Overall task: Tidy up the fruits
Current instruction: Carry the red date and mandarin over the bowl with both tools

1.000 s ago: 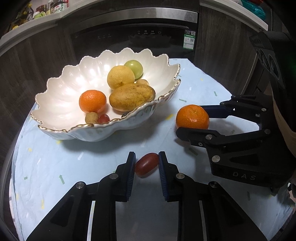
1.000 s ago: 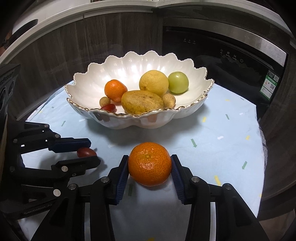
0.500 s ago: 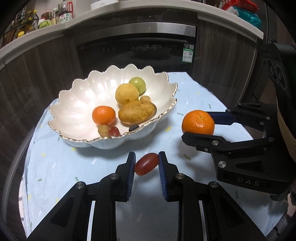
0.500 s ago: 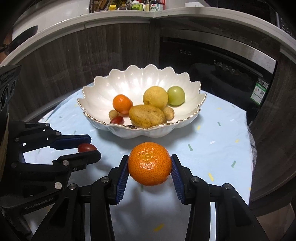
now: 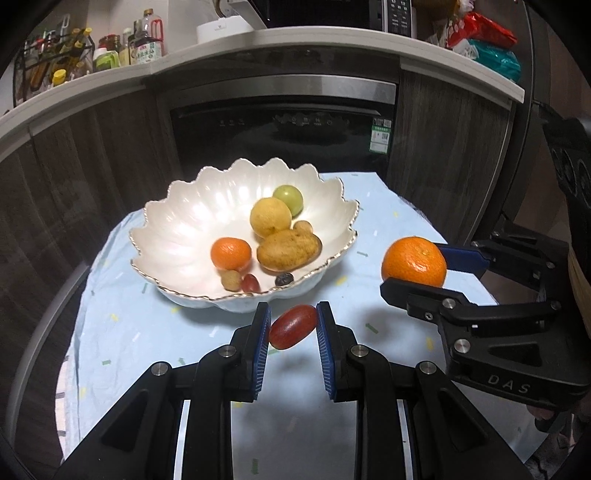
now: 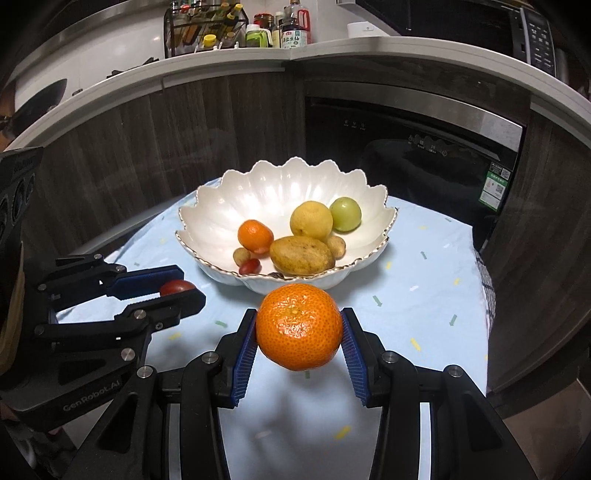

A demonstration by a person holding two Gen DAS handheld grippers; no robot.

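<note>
My left gripper (image 5: 291, 326) is shut on a small red oblong fruit (image 5: 293, 326) and holds it above the table, just in front of the white scalloped bowl (image 5: 177, 236). My right gripper (image 6: 298, 328) is shut on an orange mandarin (image 6: 298, 326), also lifted, near the bowl's front rim (image 6: 207, 266). The bowl holds a mandarin (image 5: 231, 253), a yellow round fruit (image 5: 270, 217), a green fruit (image 5: 288, 199), a brown oblong fruit (image 5: 288, 249) and several small fruits. Each gripper shows in the other's view: the right gripper (image 5: 417, 273), the left gripper (image 6: 177, 286).
The bowl stands on a round table with a light blue cloth (image 6: 424, 280). Dark wooden cabinets and a black built-in appliance (image 5: 280, 129) stand close behind. A counter above carries bottles (image 6: 258, 29).
Both grippers have risen and drawn back from the table with their fruits; the bowl looks smaller and farther, and the counter has come into view.
</note>
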